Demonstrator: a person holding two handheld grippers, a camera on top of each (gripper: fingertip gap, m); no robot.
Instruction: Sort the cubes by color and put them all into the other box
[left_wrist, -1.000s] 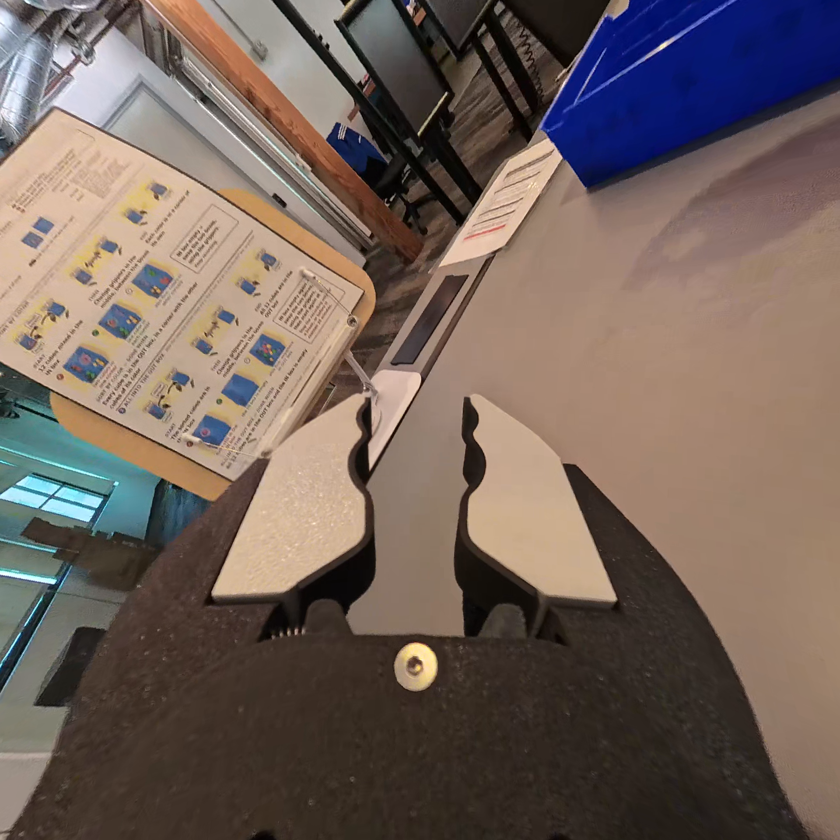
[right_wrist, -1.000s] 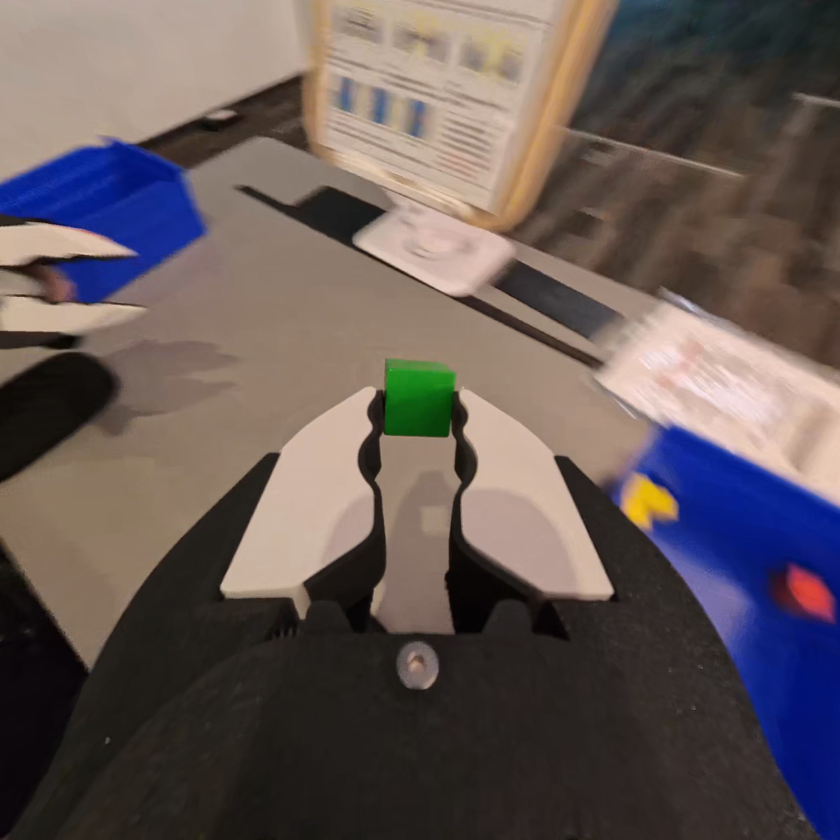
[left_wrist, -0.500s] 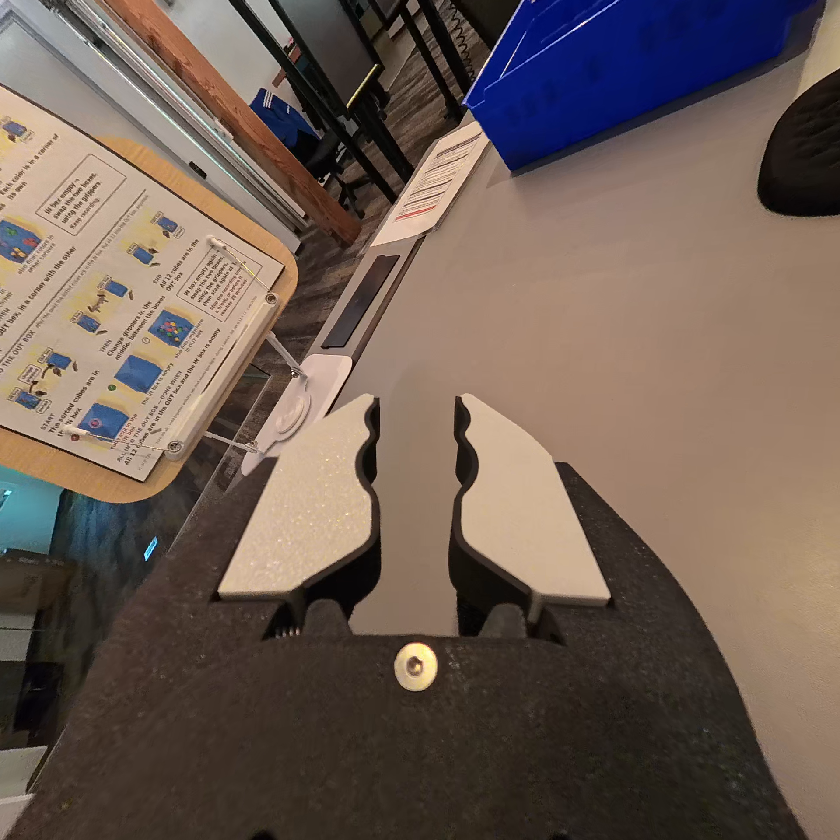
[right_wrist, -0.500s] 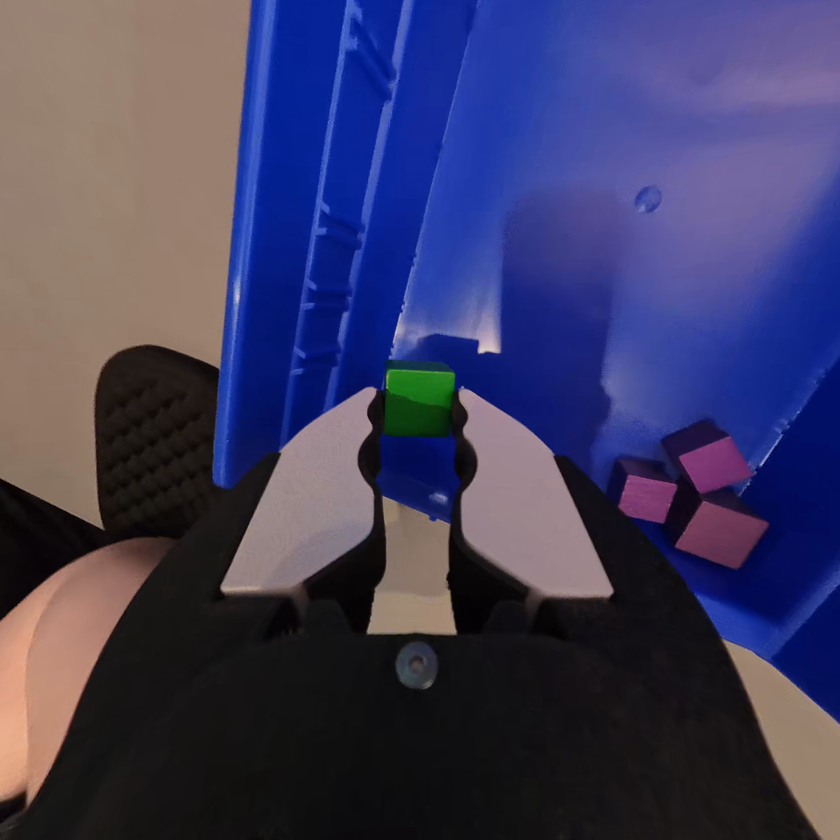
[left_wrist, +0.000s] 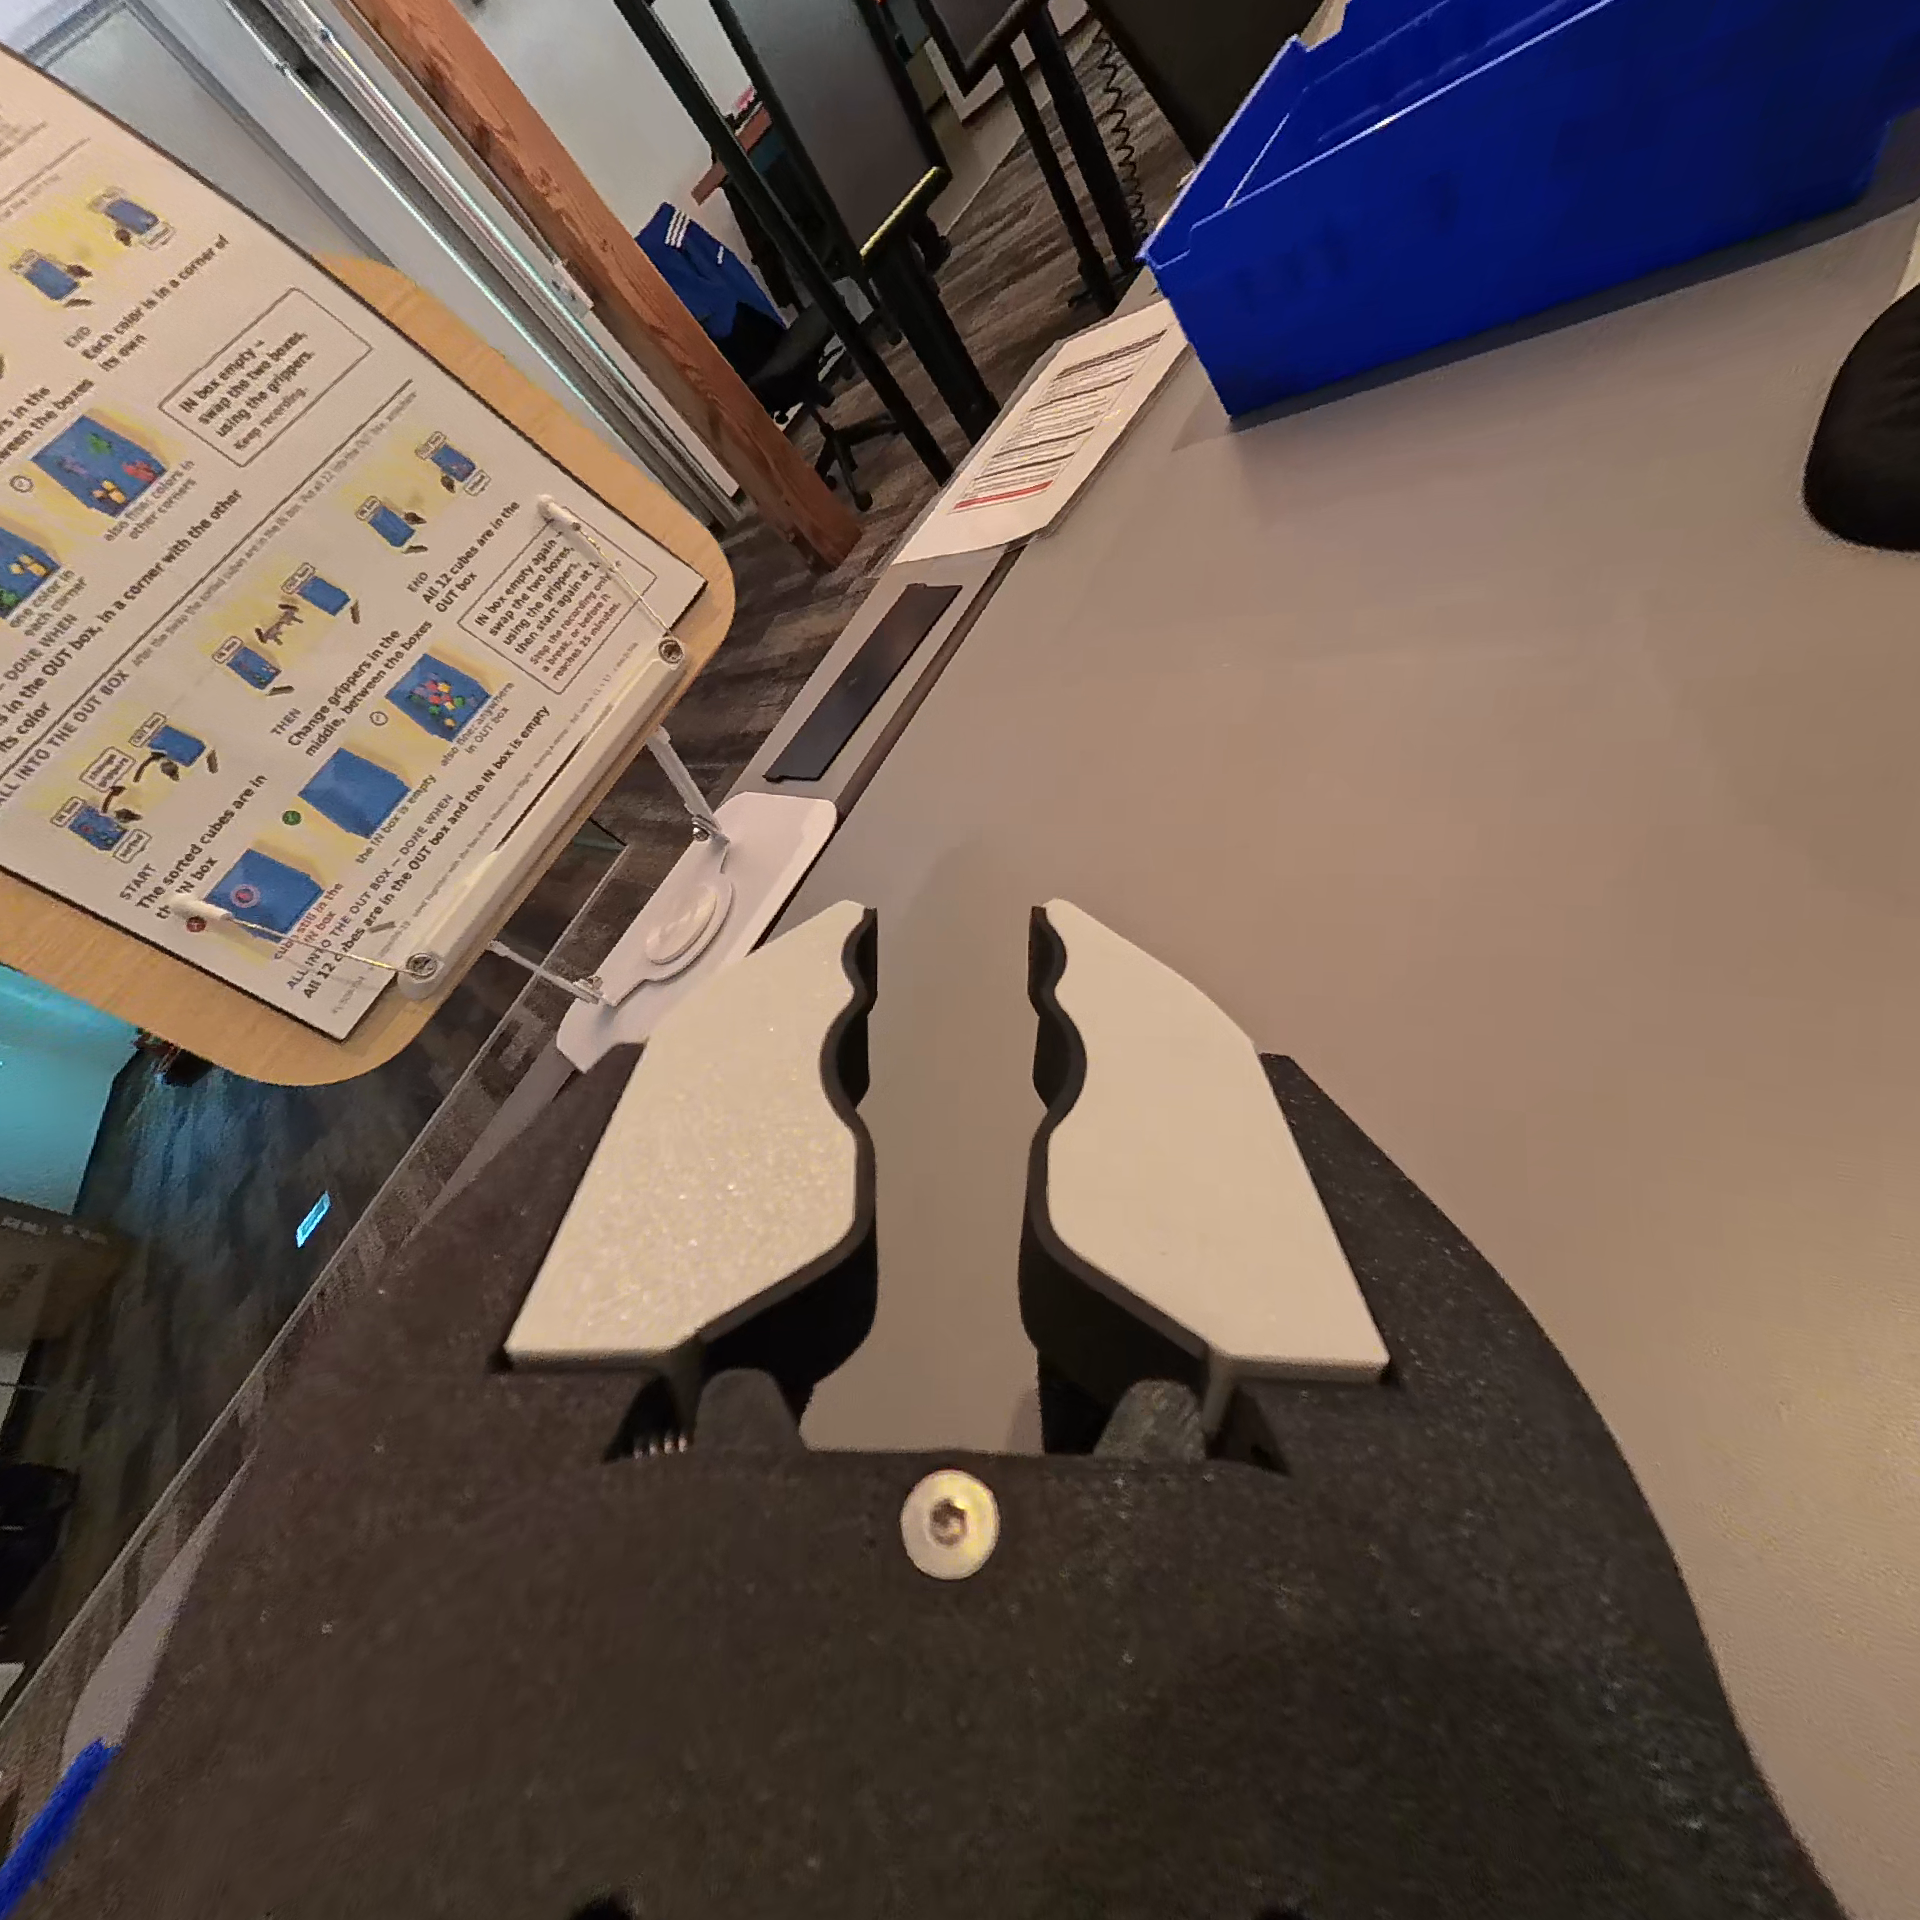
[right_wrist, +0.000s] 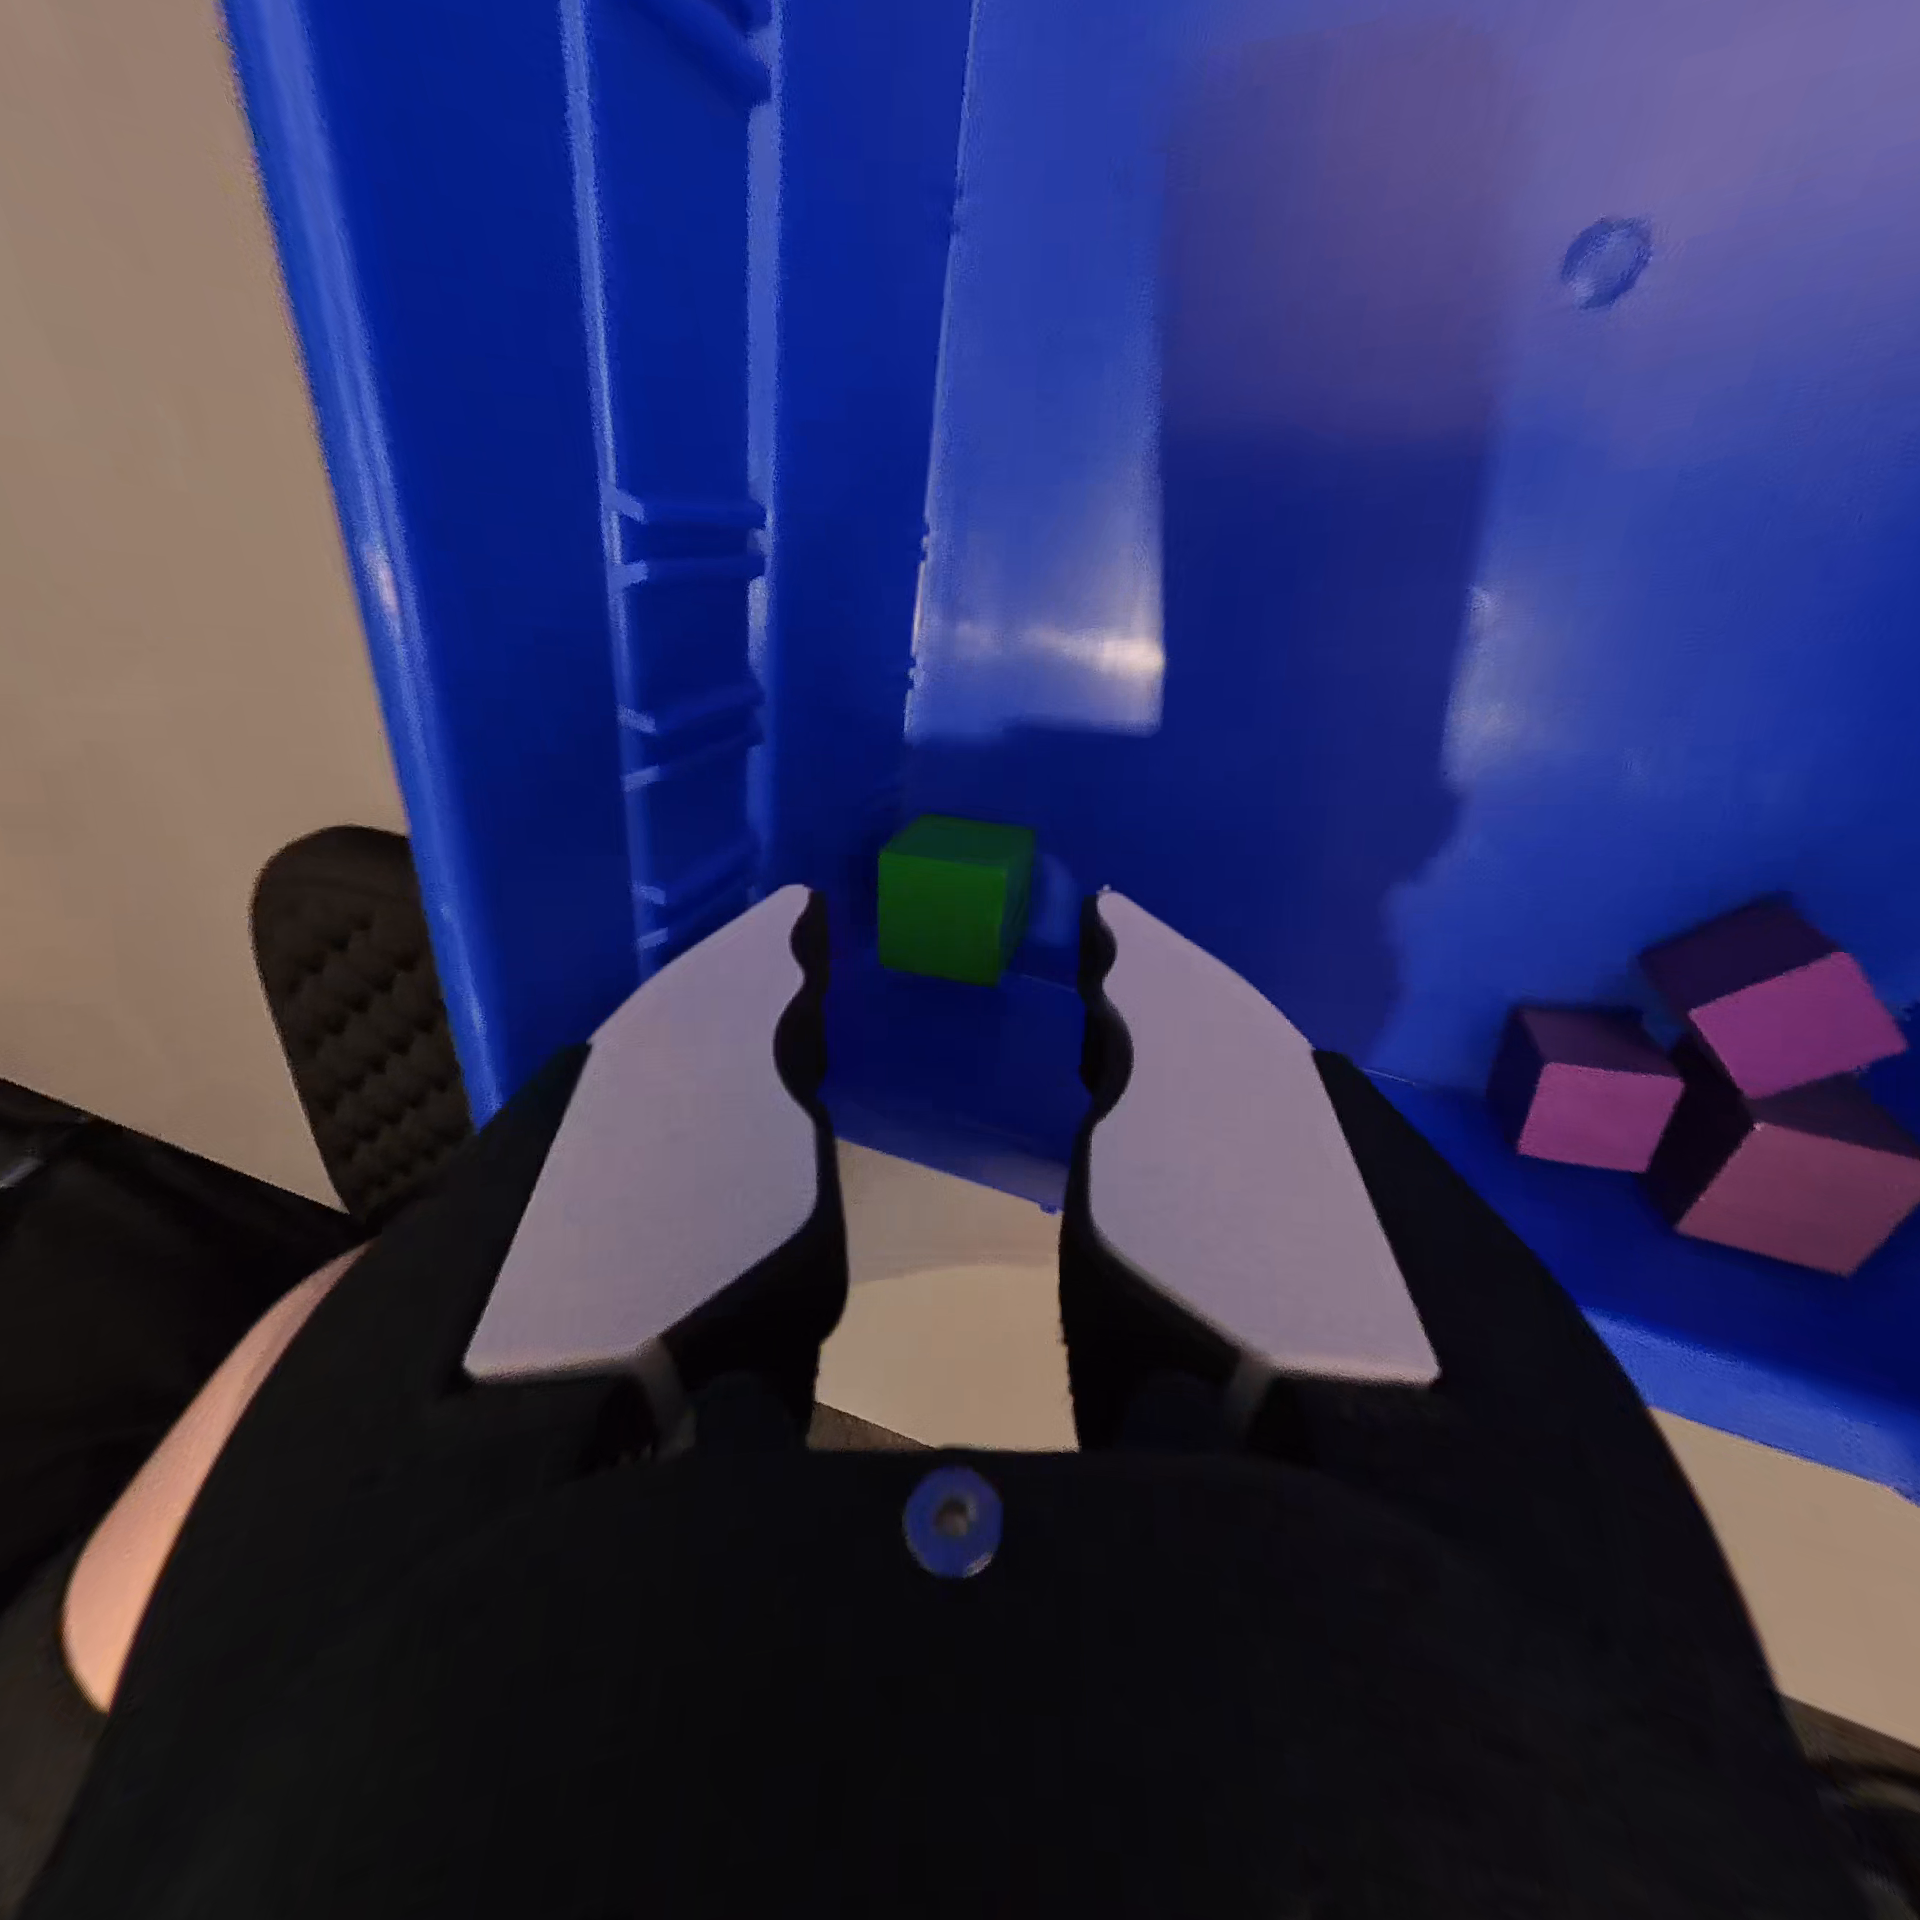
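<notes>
In the right wrist view my right gripper (right_wrist: 951, 909) is open above a near corner of a blue box (right_wrist: 1351, 520). A green cube (right_wrist: 951, 899) lies free in that corner, just past the fingertips and apart from both. Three purple cubes (right_wrist: 1714, 1081) sit clustered in the box's other near corner, at right. In the left wrist view my left gripper (left_wrist: 951, 920) is open and empty, low over the grey table (left_wrist: 1455, 831). A blue box (left_wrist: 1507, 197) stands far off at the top right.
An instruction board (left_wrist: 260, 623) on a white stand (left_wrist: 707, 904) is at the table's left edge, with a paper sheet (left_wrist: 1060, 436) farther along. A black rounded object (left_wrist: 1870, 436) shows at the right edge. A person's arm (right_wrist: 187, 1455) is at lower left in the right wrist view.
My right gripper swung from over the table to the blue box, then opened and let go of the green cube, which now lies in the corner. The left gripper shifted slightly and stayed open.
</notes>
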